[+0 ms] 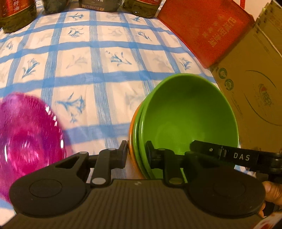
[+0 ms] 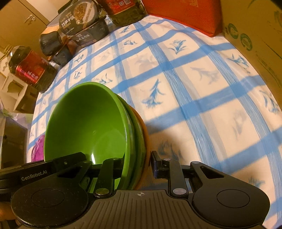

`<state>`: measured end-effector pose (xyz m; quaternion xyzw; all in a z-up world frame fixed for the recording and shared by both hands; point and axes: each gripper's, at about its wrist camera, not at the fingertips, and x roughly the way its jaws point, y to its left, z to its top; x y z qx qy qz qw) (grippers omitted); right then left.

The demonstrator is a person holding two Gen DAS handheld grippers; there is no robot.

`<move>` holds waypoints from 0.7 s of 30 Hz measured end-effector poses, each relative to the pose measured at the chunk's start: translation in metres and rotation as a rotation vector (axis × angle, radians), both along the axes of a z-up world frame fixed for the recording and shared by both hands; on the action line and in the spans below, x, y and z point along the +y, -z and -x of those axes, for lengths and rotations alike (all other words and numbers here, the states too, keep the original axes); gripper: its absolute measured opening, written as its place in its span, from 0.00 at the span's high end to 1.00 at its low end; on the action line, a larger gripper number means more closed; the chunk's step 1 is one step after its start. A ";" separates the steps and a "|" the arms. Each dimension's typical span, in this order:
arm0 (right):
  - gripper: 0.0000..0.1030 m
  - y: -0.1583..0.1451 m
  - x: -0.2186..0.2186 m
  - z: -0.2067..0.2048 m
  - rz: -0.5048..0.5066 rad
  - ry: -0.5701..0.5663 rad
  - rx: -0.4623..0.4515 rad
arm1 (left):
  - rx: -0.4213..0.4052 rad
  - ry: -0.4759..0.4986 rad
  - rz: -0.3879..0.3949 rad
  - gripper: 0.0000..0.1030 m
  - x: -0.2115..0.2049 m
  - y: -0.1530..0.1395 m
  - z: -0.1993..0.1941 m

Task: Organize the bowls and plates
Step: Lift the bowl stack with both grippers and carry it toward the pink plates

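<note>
While both grippers clamp opposite sides of one nested stack, the bowls hang tilted above the checked tablecloth (image 1: 98,58). Left gripper (image 1: 136,152): its jaws are closed over the stack's rim, one finger outside against the orange bowl (image 1: 130,141), the other inside the green bowl (image 1: 190,116). Right gripper (image 2: 136,163): likewise closed on the rim at the far side, one finger inside the top green bowl, one outside beside the orange edge. A second green bowl (image 2: 139,130) sits between the top bowl and the orange one. Pink plate (image 1: 30,133): blurred, at the left, apart from the stack. Red bag (image 1: 208,30) and cardboard box (image 1: 253,84): at the table's right edge, beside the stack. Dark bottles (image 1: 15,14) and food packages (image 2: 79,17): along the far edge.
</note>
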<state>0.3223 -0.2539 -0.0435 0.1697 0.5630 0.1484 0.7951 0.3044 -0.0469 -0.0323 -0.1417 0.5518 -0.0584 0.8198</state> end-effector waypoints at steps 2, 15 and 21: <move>0.77 -0.003 -0.001 0.013 -0.001 0.001 -0.003 | -0.003 -0.006 0.003 0.82 0.000 -0.003 0.013; 0.77 -0.013 0.018 0.091 -0.011 -0.034 -0.013 | -0.016 -0.072 0.023 0.81 0.020 -0.017 0.098; 0.77 -0.017 0.033 0.123 -0.019 -0.057 -0.025 | -0.030 -0.099 0.019 0.81 0.035 -0.025 0.132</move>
